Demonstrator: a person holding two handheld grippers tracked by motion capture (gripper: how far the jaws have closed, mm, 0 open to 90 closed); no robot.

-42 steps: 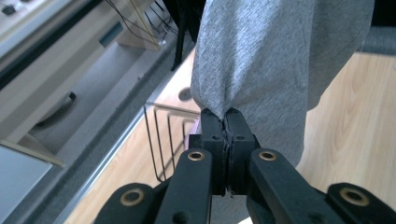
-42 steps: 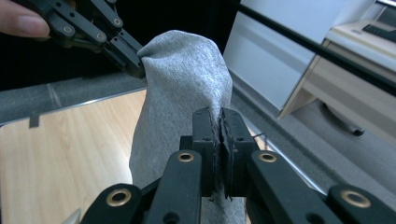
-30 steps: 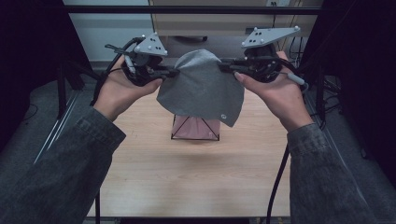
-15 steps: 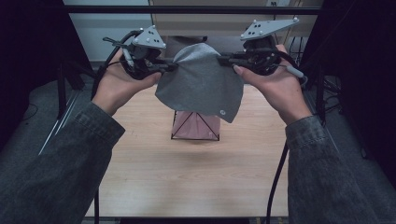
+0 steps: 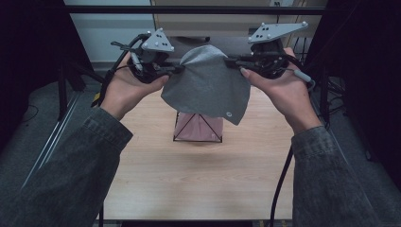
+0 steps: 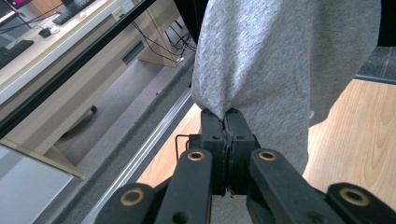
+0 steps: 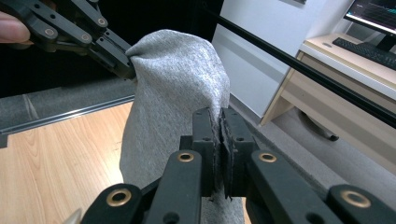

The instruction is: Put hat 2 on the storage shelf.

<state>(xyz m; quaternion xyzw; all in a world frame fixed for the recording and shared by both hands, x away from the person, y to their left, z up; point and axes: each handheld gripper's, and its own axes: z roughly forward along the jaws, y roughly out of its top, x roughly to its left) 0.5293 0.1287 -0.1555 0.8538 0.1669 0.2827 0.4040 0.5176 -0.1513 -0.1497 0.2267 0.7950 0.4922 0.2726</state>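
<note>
A grey cloth [image 5: 208, 85] hangs in the air above the far half of the table, held by two edges. My left gripper [image 5: 179, 69] is shut on its left edge, and my right gripper [image 5: 228, 61] is shut on its right edge. In the left gripper view the jaws pinch the grey cloth [image 6: 280, 60] tightly at my left gripper [image 6: 226, 114]. The right gripper view has my right gripper [image 7: 219, 114] clamped on the grey cloth [image 7: 173, 84], with my left gripper [image 7: 130, 65] gripping the far side. The cloth's lower corner carries a small round tag [image 5: 228, 114].
Under the cloth stands a small wire-frame stand with pink fabric [image 5: 198, 127] on the wooden table [image 5: 198, 179]. A desk with a keyboard [image 7: 366, 46] lies beyond the table's far edge. Black frame posts flank the table.
Both grippers have risen and moved slightly away from me, lifting the grey cloth higher above the pink stand. Both grips stay the same.
</note>
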